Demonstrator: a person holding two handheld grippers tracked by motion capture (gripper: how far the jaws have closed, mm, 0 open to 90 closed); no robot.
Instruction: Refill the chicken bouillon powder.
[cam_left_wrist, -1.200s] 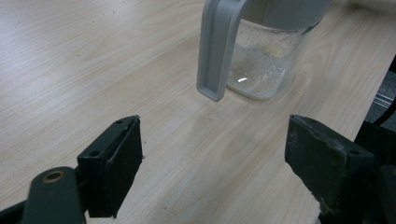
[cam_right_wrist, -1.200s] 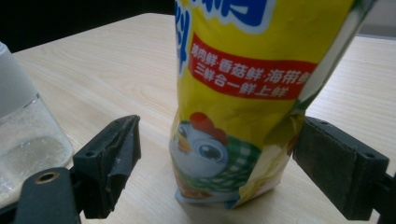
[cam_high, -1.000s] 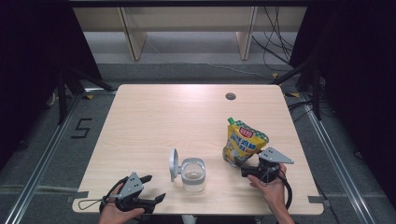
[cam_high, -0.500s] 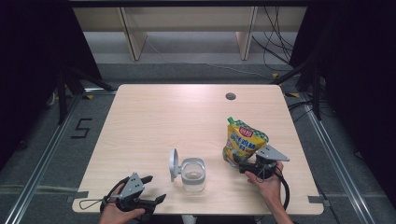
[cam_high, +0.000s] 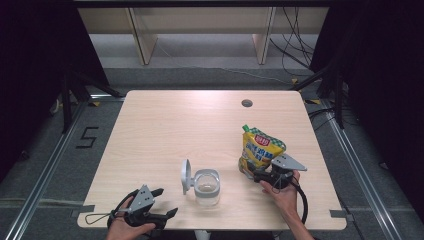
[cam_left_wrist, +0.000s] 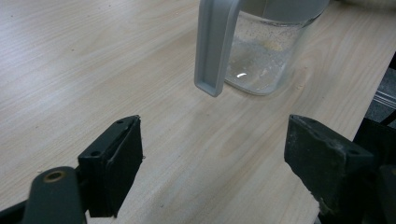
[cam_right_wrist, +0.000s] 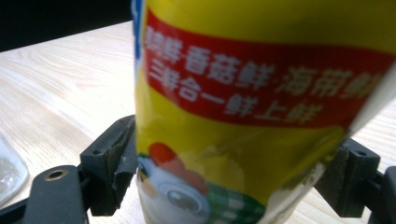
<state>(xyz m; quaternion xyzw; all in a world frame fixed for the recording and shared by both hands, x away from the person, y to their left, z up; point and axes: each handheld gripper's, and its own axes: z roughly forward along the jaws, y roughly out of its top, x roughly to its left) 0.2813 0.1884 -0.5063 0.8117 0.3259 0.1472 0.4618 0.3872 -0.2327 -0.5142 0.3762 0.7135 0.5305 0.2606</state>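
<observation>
Right gripper (cam_high: 252, 175) jaws flank yellow pouch (cam_high: 260, 151) standing at counter (cam_high: 165, 130) right-front, apparently clamped on its base. Left gripper (cam_high: 162, 202) jaws spread, empty, facing clear jug (cam_high: 206, 186) with grey handle (cam_left_wrist: 212, 44) nearby.

In the right tongs (cam_right_wrist: 229, 168) view the yellow pouch (cam_right_wrist: 261, 116) runs past the top and bottom edges, its print blurred and its base unseen. In the left tongs (cam_left_wrist: 212, 154) view the top edge cuts off the clear jar (cam_left_wrist: 266, 51) and its grey handle (cam_left_wrist: 215, 46).
</observation>
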